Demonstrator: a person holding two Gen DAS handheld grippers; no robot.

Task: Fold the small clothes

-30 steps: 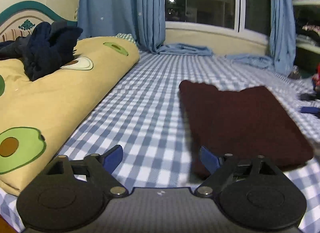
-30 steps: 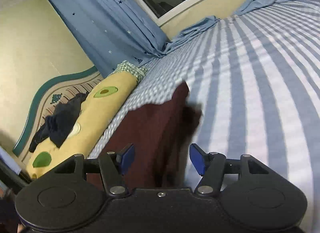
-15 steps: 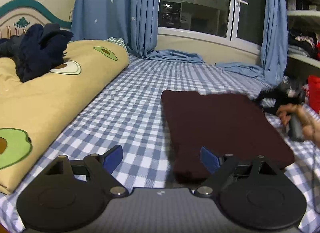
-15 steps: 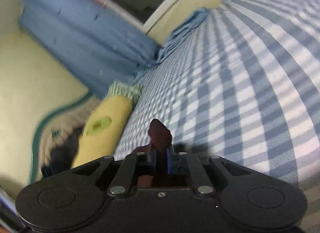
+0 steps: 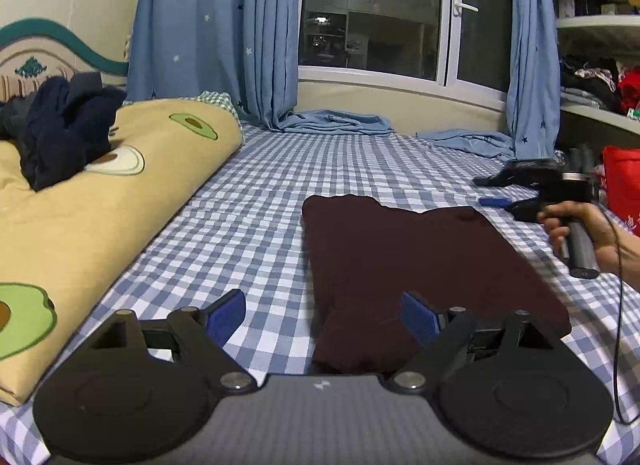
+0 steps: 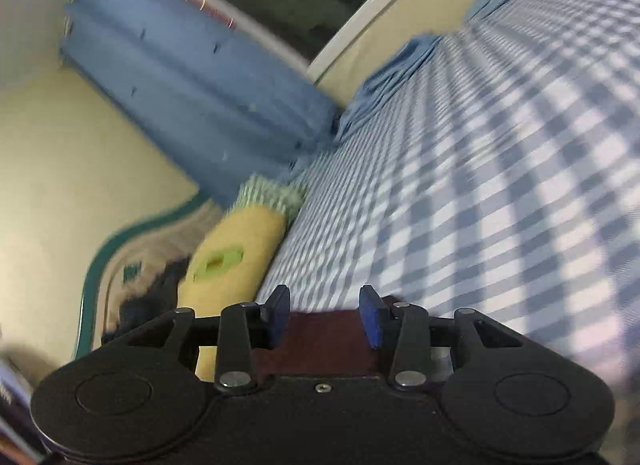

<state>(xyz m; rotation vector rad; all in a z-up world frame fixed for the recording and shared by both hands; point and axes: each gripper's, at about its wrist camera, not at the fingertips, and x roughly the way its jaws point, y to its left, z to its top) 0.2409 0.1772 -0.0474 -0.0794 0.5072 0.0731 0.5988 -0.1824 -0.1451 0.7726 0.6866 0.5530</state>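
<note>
Both grippers, left (image 5: 322, 315) and right (image 6: 324, 315), I see spread, the maroon garment (image 5: 420, 265) lying flat just ahead.

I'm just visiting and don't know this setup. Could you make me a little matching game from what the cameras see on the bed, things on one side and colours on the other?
Things:
1. folded garment
2. bedsheet
3. quilt
4. crumpled clothes

Colours:
A. yellow with avocado prints
B. dark navy
C. maroon
D. blue and white check

Pairs: 1-C, 2-D, 3-A, 4-B
</note>
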